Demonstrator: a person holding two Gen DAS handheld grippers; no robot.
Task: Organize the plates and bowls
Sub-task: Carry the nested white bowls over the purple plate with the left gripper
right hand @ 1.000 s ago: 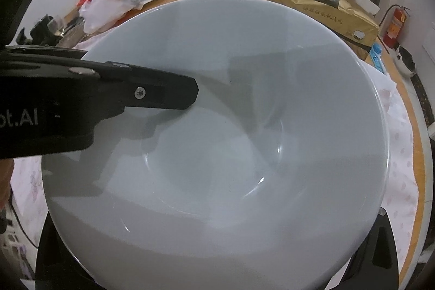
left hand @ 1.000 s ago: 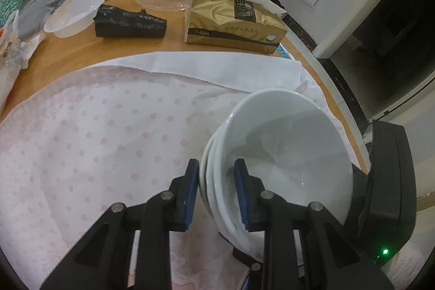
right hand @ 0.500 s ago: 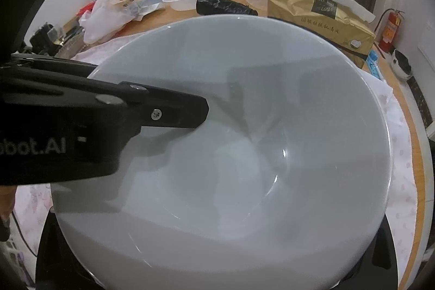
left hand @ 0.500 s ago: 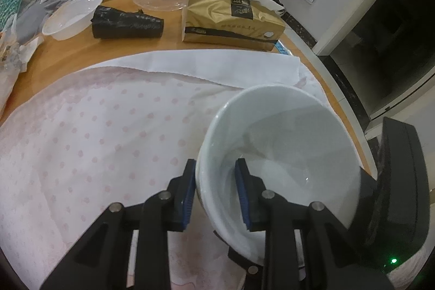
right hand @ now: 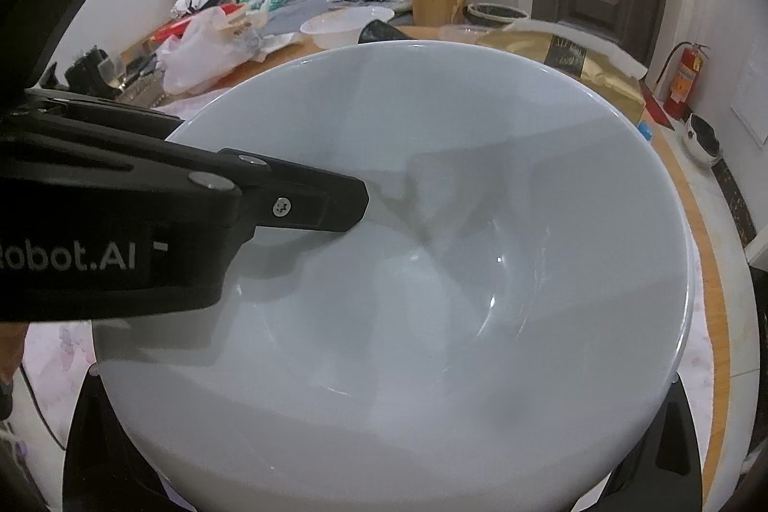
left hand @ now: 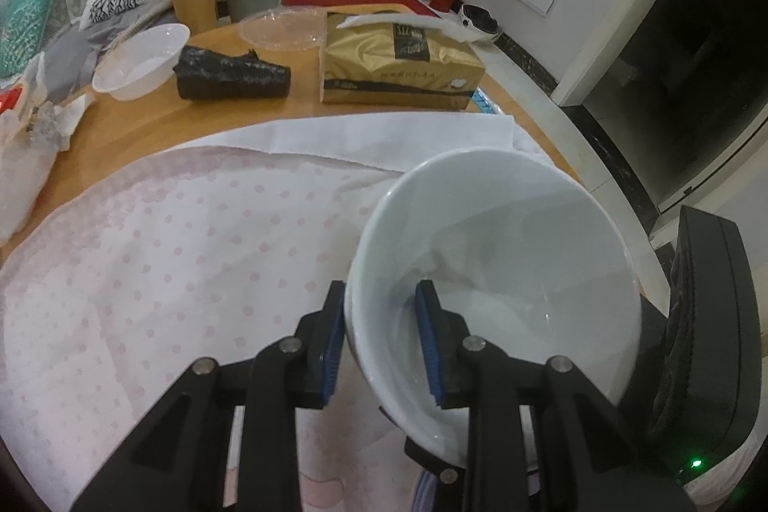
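We held the white bowl [left hand: 509,272] by its near rim with the left gripper [left hand: 381,339]: one blue-padded finger sat outside the wall and the other inside, so the jaws were clenched on the rim. The bowl was tilted, its opening turned toward us, over the right part of the pink dotted cloth [left hand: 168,262] that covered the round wooden bench [left hand: 144,118]. At least one more white rim showed just beneath the top one on the outer side, so it may have been a nested stack; we could not tell how many.

From the right wrist view the bowl [right hand: 456,272] filled nearly the whole frame, and the left gripper's inner finger [right hand: 312,205] reached in from the left side onto its inner wall. The right gripper's [right hand: 384,478] black fingers showed only at the lower corners, under the bowl; we could not tell whether its jaws were released or closed.

Toward the far side of the bench lay a gold tissue pack [left hand: 398,65], a black rolled bag [left hand: 230,73], a translucent plastic bowl [left hand: 141,61] and a clear plastic lid [left hand: 283,29].
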